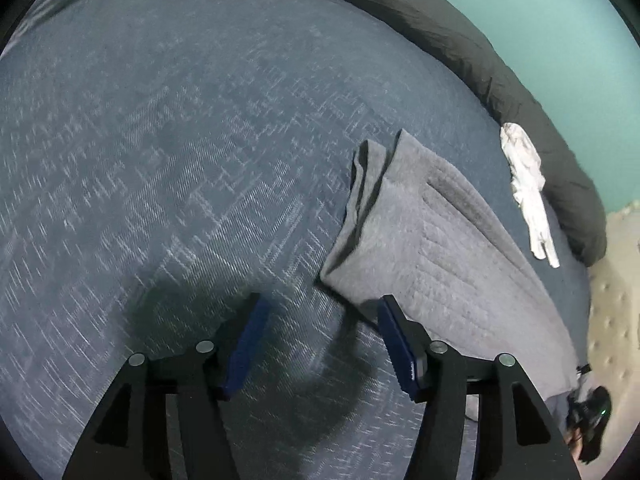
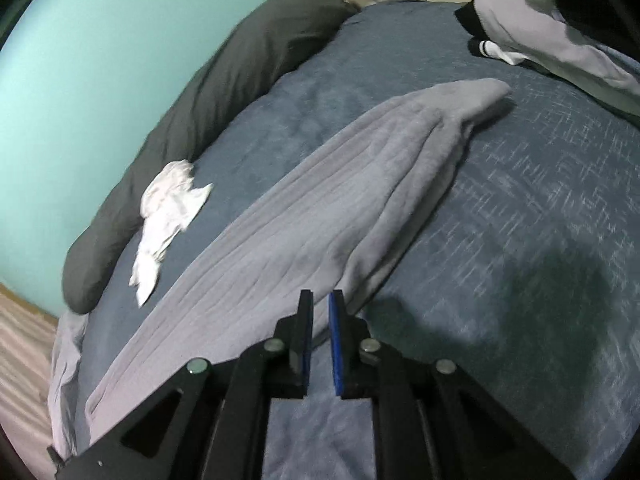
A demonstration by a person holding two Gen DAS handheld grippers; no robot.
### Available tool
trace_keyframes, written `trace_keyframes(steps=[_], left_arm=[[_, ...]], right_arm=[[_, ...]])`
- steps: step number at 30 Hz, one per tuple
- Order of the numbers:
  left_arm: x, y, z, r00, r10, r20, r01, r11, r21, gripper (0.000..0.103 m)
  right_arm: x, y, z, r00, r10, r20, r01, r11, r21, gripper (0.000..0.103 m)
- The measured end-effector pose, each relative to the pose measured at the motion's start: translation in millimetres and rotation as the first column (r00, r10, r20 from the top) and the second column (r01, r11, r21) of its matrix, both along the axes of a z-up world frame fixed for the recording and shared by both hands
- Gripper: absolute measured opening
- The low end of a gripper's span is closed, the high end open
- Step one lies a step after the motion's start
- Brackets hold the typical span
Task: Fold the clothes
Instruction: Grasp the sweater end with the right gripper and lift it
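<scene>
Left gripper [image 1: 320, 344]: jaws wide apart, holding nothing, just left of the grey cloth [image 1: 432, 240].
Right gripper [image 2: 320, 336]: jaws nearly together, a small gap showing, over the cloth's near edge.
Grey cloth [image 2: 304, 216]: long folded strip on the blue bed [image 2: 520, 200], running from the grippers toward the far side.

To the left of my left tool [image 1: 320, 316] the blue bed cover [image 1: 160, 140] lies bare and wide. On its right the folded grey garment [image 1: 432, 240] blocks the way, with a white cloth [image 1: 528, 192] and dark bolster [image 1: 480, 52] beyond it. Ahead of my right tool [image 2: 320, 312], piled clothes [image 2: 540, 36] crowd the far corner.
</scene>
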State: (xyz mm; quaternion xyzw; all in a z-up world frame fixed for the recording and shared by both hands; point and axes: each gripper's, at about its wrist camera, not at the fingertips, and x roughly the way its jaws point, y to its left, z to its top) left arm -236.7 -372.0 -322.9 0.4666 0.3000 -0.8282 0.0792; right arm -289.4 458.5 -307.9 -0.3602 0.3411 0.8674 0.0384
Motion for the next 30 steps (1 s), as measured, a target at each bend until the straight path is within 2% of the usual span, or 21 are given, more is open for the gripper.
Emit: trace_keyframes(steps=[4, 6, 8, 12, 14, 19, 23, 30], left_arm=[[-7.0, 12.1, 2.5, 1.000, -0.011, -0.014, 0.011, 1.000, 0.000, 0.062], [-10.6, 18.2, 3.7, 1.000, -0.017, -0.020, 0.017, 1.000, 0.000, 0.062], [-14.1, 25.2, 5.9, 0.999, -0.029, -0.023, 0.029, 1.000, -0.012, 0.062], [-22.4, 37.5, 5.4, 0.999, -0.037, -0.014, 0.037, 0.999, -0.024, 0.062], [-23.3, 41.2, 4.4, 0.999, -0.031, -0.010, 0.031, 0.999, -0.029, 0.062], [-11.6, 41.5, 7.5, 1.000, -0.028, -0.008, 0.027, 0.998, -0.053, 0.062], [-9.0, 42.0, 10.7, 0.999, -0.031, -0.010, 0.030, 0.997, -0.075, 0.062], [-17.7, 51.9, 12.0, 0.998, -0.057, -0.006, 0.056, 0.992, -0.115, 0.062]], right_arm=[[6.4, -13.5, -5.8, 1.000, 0.028, 0.009, -0.028, 0.998, -0.048, 0.008], [8.5, -8.9, -9.8, 1.000, 0.008, 0.025, -0.006, 0.998, -0.055, 0.019], [11.7, 2.4, -14.2, 0.999, -0.033, 0.042, 0.037, 0.996, -0.079, 0.041], [17.4, 32.9, -19.7, 0.992, -0.119, 0.046, 0.124, 0.984, -0.131, 0.047], [20.3, 48.2, -20.1, 0.986, -0.160, 0.042, 0.164, 0.975, -0.151, 0.055], [10.7, 73.6, -16.0, 0.977, -0.212, 0.036, 0.215, 0.962, -0.167, 0.059], [-8.7, 82.4, -10.5, 0.979, -0.201, 0.040, 0.204, 0.971, -0.122, 0.059], [-42.9, 92.7, -17.5, 0.976, -0.208, 0.065, 0.214, 0.971, -0.109, 0.059]])
